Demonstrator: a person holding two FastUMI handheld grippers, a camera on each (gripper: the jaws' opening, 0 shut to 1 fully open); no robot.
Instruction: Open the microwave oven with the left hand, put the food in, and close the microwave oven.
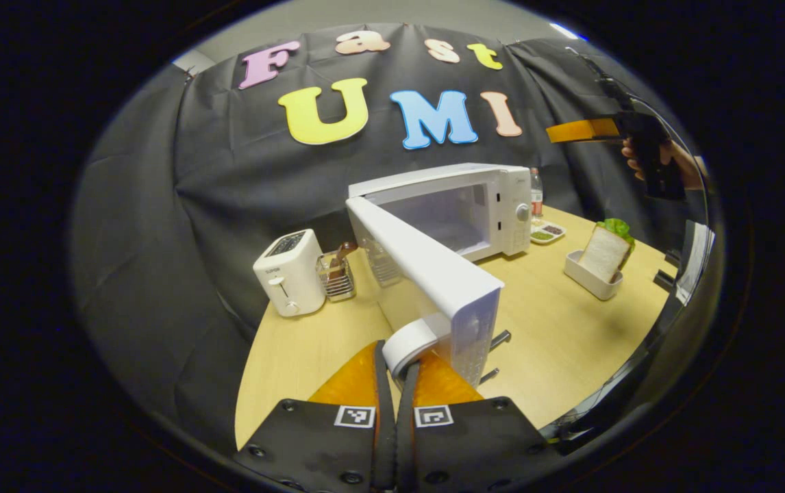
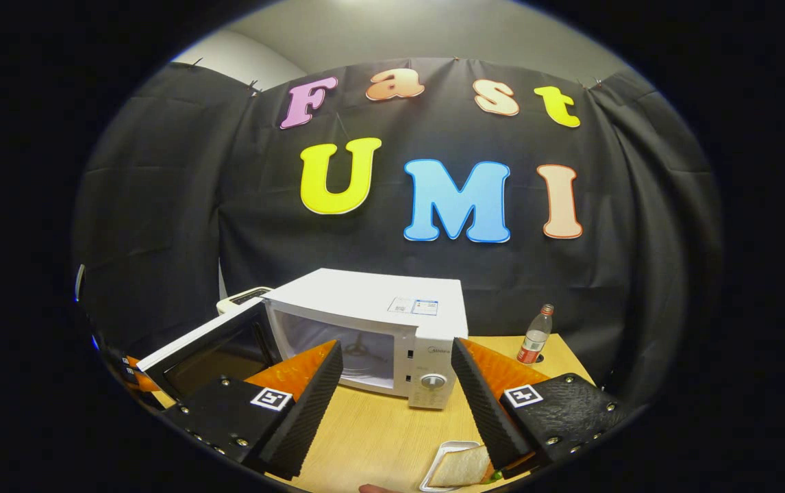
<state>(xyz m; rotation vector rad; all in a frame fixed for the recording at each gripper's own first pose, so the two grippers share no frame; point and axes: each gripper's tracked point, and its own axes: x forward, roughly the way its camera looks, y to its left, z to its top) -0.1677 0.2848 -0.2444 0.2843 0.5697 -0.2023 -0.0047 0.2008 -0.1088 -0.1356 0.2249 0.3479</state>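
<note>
The white microwave (image 1: 495, 205) stands at the back of the wooden table with its door (image 1: 427, 263) swung wide open toward me, the cavity showing. My left gripper (image 1: 403, 364) is shut on the door's white handle (image 1: 412, 342) at the door's outer edge. The food, a sandwich (image 1: 605, 252) with lettuce, stands in a white tray (image 1: 588, 281) right of the microwave. My right gripper (image 2: 396, 346) hangs open in the air above the sandwich (image 2: 462, 467), facing the microwave (image 2: 372, 308); it holds nothing. A hand holds that right gripper (image 1: 594, 130) high at the right.
A white toaster (image 1: 290, 274) and a wire basket (image 1: 336, 274) stand left of the open door. A plastic bottle (image 2: 535, 337) and a small divided dish (image 1: 547, 233) sit to the right of the microwave. The table's front edge runs close below the sandwich tray.
</note>
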